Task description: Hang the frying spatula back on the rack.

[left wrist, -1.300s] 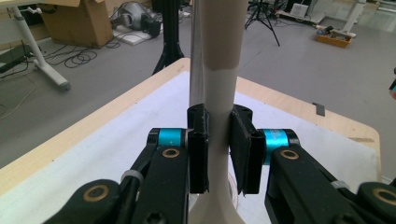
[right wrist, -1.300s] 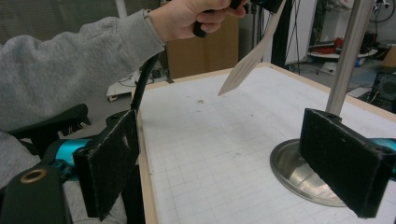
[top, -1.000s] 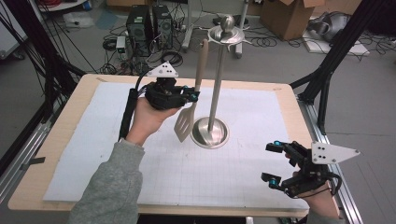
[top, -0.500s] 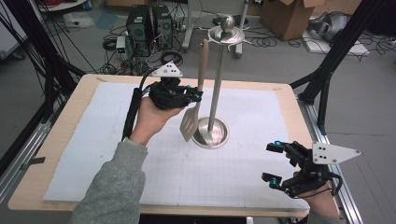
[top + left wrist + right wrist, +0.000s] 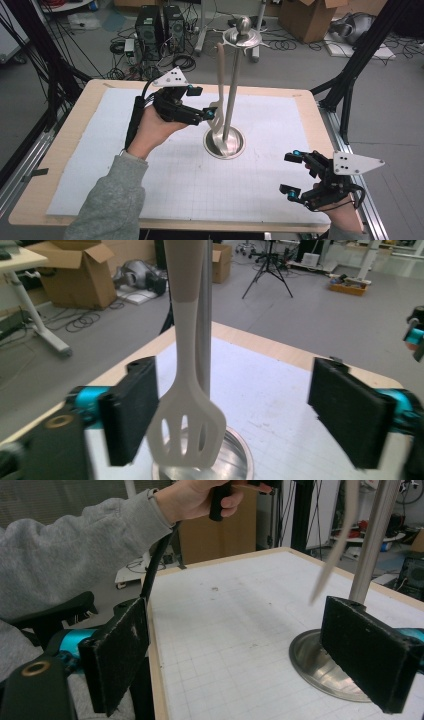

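A pale slotted spatula (image 5: 185, 410) hangs from the top of a metal stand (image 5: 231, 90) in the middle of the counter (image 5: 60, 150), its blade low over the stand's round base. The left tool (image 5: 202, 114) is held up beside the hanging blade with its jaws apart; in the left gripper view the blade sits between them, close against one jaw. The right tool (image 5: 292, 172) hovers at the near right corner, jaws spread wide and gripping nothing.
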Available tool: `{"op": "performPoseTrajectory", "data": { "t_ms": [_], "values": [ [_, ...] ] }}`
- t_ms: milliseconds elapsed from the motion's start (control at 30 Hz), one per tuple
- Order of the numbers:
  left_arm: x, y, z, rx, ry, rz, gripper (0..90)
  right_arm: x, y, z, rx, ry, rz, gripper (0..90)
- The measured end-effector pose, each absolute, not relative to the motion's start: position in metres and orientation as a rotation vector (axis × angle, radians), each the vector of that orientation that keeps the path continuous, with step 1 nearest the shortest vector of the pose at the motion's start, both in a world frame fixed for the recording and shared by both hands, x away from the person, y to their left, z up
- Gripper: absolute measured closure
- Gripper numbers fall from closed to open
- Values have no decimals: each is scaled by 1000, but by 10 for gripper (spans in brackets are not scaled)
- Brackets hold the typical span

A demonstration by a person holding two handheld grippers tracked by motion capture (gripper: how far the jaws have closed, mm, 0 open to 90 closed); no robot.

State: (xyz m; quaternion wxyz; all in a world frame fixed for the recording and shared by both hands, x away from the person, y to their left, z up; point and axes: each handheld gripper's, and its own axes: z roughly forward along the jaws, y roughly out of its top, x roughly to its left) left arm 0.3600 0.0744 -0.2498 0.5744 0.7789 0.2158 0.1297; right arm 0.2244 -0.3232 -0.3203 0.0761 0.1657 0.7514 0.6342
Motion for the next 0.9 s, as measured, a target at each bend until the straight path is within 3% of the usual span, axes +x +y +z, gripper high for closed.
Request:
{"op": "performPoseTrajectory", "data": {
  "t_ms": [500, 900],
  "values": [
    [330, 129, -271, 1762, 506, 333, 87, 235, -316, -320, 475, 2260, 1920, 117],
    [297, 180, -291, 1702, 558, 413, 86, 243, -314, -321, 464, 2244, 1946, 117]
  ]
}}
